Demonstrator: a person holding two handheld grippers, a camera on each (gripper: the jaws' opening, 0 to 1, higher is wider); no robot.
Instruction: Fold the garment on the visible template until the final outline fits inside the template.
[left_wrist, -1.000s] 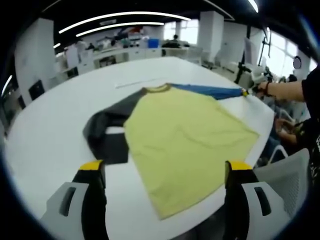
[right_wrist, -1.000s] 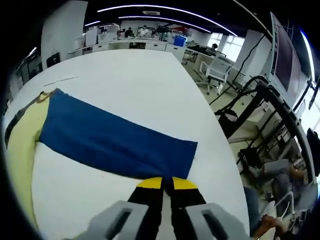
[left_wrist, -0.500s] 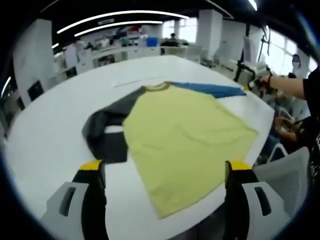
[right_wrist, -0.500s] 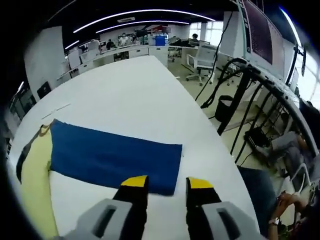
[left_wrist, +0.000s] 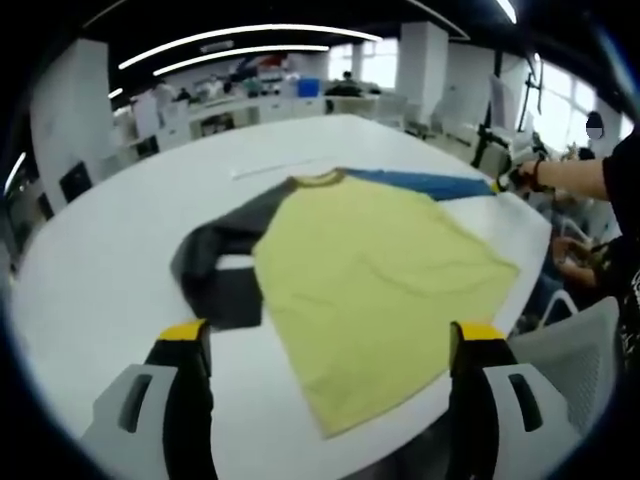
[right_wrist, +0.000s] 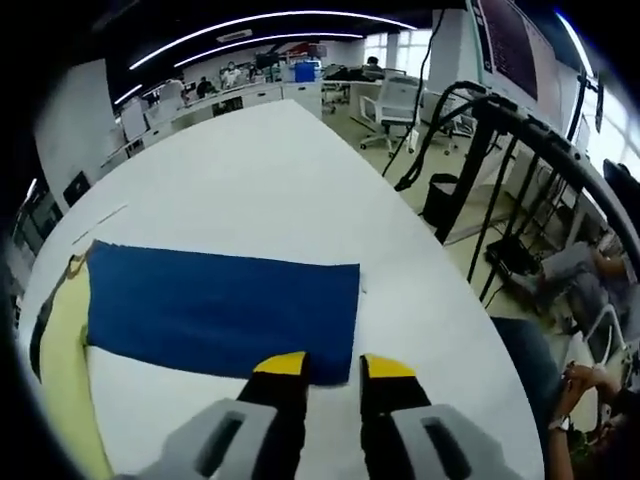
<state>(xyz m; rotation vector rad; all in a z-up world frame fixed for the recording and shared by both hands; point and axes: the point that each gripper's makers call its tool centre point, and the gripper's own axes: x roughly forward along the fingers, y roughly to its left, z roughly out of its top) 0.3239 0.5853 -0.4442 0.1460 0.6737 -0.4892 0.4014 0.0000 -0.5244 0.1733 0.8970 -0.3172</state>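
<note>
The yellow garment (left_wrist: 375, 290) lay spread flat on a white table (left_wrist: 100, 270) in a bright open office, left claw (left_wrist: 325, 345) gaping wide, right claw (right_wrist: 333, 366) parted at its blue sleeve (right_wrist: 220, 310)

One garment (left_wrist: 370, 280) is counted on one white table (left_wrist: 100, 270) — a single yellow body with two sleeves, one blue (right_wrist: 220, 310) and one dark grey (left_wrist: 215, 265). Two grippers are seen — the left (left_wrist: 325, 345) and the right (right_wrist: 333, 365) — each with two yellow-tipped jaws.
</note>
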